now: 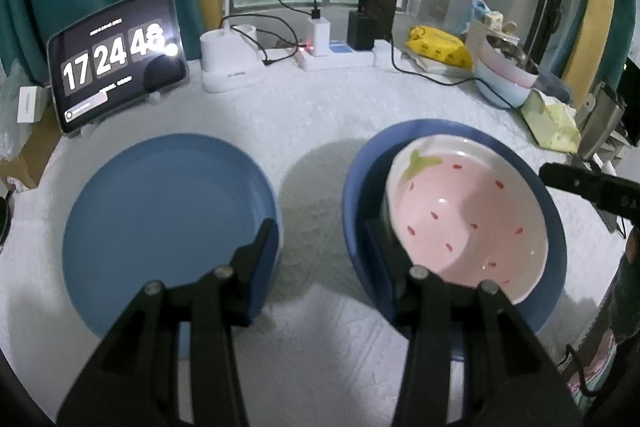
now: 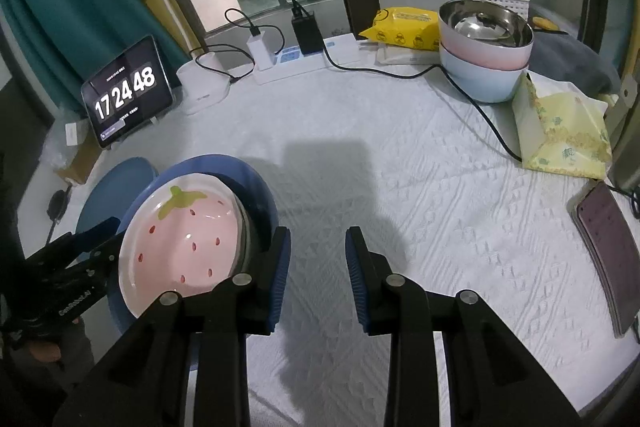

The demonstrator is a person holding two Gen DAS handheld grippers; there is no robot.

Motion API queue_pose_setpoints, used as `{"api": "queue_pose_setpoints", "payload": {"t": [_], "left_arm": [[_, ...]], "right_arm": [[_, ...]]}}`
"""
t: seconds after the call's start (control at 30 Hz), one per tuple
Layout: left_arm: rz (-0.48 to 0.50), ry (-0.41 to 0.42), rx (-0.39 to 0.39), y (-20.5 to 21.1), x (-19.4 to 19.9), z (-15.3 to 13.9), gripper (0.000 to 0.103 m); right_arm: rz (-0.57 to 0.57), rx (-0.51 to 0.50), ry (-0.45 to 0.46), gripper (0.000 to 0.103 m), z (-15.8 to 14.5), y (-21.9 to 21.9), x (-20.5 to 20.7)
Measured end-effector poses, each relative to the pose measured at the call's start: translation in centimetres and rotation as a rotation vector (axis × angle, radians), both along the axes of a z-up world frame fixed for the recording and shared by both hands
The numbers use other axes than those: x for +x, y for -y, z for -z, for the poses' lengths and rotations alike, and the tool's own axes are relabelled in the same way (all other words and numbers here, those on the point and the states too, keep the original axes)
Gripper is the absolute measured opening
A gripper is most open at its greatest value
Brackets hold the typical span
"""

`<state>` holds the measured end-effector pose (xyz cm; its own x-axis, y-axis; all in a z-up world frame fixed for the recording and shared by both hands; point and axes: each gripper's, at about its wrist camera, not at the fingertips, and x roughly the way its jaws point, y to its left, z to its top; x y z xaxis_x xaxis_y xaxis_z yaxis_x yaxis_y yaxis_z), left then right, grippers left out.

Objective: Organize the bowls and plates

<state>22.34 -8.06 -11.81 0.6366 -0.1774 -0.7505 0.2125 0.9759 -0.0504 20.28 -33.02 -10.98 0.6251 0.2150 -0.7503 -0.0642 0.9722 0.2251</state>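
Note:
A pink strawberry-pattern bowl point(image 1: 460, 211) point(image 2: 188, 239) lies tilted inside a dark blue bowl point(image 1: 356, 179) point(image 2: 248, 175) on the white tablecloth. A flat blue plate point(image 1: 160, 211) point(image 2: 108, 187) sits just left of them. My left gripper point(image 1: 320, 227) point(image 2: 100, 243) is open and straddles the dark blue bowl's left rim. One finger hangs over the plate's right edge, the other is down beside the pink bowl's outer wall. My right gripper point(image 2: 318, 231) point(image 1: 580, 183) is open over bare cloth just right of the bowls, with nothing between its blue pads.
A tablet clock point(image 1: 116, 59) and a white lamp base point(image 1: 228, 63) stand at the back left, with a power strip point(image 2: 304, 63) behind. Stacked pastel bowls with a steel one point(image 2: 484, 43), a tissue pack point(image 2: 560, 131), a black cable point(image 2: 480, 107) and a dark notebook point(image 2: 608, 251) occupy the right.

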Motion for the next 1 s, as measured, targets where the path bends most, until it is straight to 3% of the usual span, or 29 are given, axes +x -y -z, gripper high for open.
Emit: {"api": "queue_pose_setpoints", "payload": {"t": [0.2,0.67,0.9,1.0], "left_arm": [[0.012,0.012,0.016,0.1,0.0,0.0,0.046],[0.048,0.053,0.039,0.2,-0.2,0.1,0.044],[0.084,0.065,0.036,0.9,-0.6,0.0,0.022],[0.095,0.066,0.038,1.2,-0.6,0.1,0.018]], "right_arm": [[-0.025,0.017,0.008,0.031,-0.2,-0.1,-0.2],[-0.052,0.016,-0.047,0.033,2.4,-1.7,0.7],[0.008,-0.012,-0.048,0.042,2.5,-1.7,0.6],[0.031,-0.025,-0.048,0.042,2.8,-1.9,0.8]]}}
